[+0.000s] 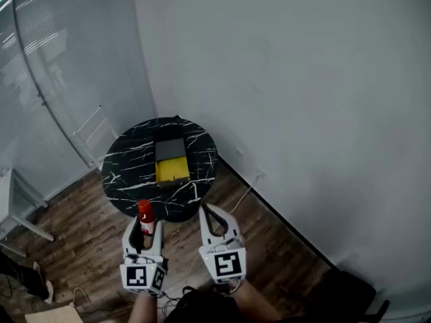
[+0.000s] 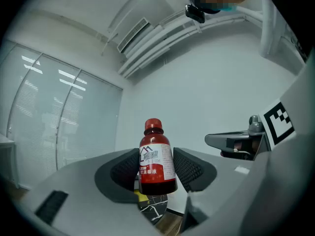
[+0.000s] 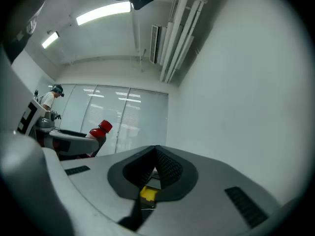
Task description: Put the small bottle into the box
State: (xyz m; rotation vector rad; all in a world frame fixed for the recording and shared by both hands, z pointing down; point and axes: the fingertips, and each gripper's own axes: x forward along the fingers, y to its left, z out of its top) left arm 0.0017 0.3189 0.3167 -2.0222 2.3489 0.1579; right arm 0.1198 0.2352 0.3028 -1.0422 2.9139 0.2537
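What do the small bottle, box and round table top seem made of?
Small bottle: glossy dark red plastic or glass, red cap, paper label. Box: matte yellow and grey, likely plastic or card. Table top: black marble-look, white veins, possibly laminate.

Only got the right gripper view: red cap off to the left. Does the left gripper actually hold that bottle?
Observer: Yes. The left gripper is clamped on the bottle, upright, around its label.
Operator: Where's the box?
Observer: The box, yellow and grey, sits mid-top on a round black table, ahead of both grippers.
Operator: Bottle over it yet?
Observer: No. In the head view it shows at the table's near edge, short of the box.
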